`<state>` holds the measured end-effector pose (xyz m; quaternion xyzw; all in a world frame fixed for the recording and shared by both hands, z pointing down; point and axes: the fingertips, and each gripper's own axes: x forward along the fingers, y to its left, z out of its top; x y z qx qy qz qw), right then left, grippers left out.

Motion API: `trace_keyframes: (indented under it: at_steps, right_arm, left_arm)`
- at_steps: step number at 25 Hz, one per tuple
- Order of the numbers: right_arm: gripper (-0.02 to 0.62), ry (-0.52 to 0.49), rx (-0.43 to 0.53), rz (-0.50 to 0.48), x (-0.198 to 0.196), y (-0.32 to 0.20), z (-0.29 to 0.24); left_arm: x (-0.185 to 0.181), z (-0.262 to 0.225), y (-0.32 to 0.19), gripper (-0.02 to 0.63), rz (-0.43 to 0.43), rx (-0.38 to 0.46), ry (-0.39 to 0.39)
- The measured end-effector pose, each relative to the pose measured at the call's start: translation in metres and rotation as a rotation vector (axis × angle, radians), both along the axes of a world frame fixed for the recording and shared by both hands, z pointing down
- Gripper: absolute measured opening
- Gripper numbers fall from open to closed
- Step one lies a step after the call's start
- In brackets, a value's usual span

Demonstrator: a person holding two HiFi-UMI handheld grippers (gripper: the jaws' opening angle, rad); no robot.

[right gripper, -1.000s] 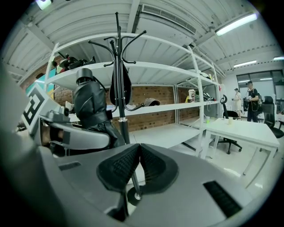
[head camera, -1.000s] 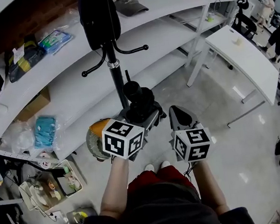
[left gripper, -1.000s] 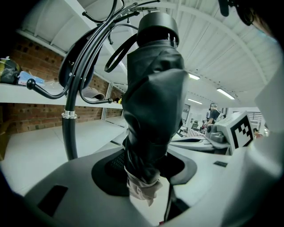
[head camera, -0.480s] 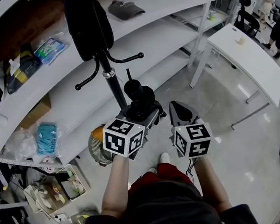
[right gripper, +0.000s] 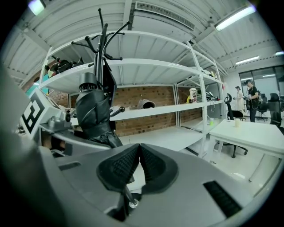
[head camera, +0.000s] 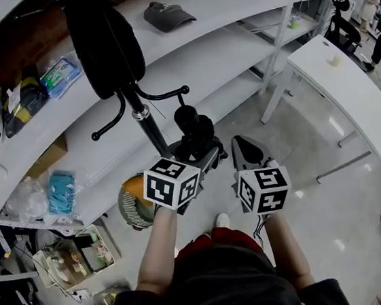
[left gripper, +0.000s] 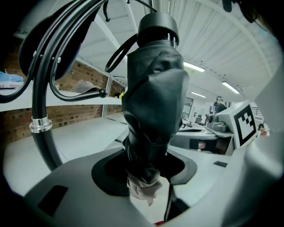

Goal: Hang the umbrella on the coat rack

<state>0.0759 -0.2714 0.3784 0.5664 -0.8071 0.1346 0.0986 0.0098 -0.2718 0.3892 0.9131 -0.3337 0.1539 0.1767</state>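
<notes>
Head view: umbrella (head camera: pixel 193 129) just beside coat rack (head camera: pixel 142 114), seemingly apart.

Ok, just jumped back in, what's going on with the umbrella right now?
A person stands in front of the coat rack with a gripper in each hand. The left gripper is clamped on the folded black umbrella, close to the rack's pole. The right gripper is shut and empty beside it. The umbrella is not yet on a hook. A dark item already hangs on the rack.
</notes>
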Motion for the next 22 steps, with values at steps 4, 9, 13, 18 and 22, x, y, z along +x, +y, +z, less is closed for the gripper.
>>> trace_keyframes:
  at_steps: [4,9,13,18,22]
  right_arm:
    - [0.018,-0.002,-0.011,0.004,0.013,-0.016,0.004]
    - [0.018,0.000,-0.028,-0.002,0.021,-0.032,0.010]
    - [0.018,0.004,-0.037,-0.009,0.024,-0.042,0.017]
    - [0.018,0.010,-0.057,-0.016,0.027,-0.052,0.024]
    - [0.018,0.016,-0.070,-0.033,0.025,-0.056,0.030]
  left_arm:
    - [0.015,0.005,-0.016,0.198,0.010,-0.013,-0.006]
    - [0.029,0.015,-0.029,0.198,0.022,-0.037,-0.005]
    - [0.034,0.026,-0.040,0.198,0.016,-0.059,-0.004]
    - [0.033,0.037,-0.050,0.198,-0.003,-0.088,-0.002]
    - [0.029,0.043,-0.055,0.198,-0.025,-0.100,0.006]
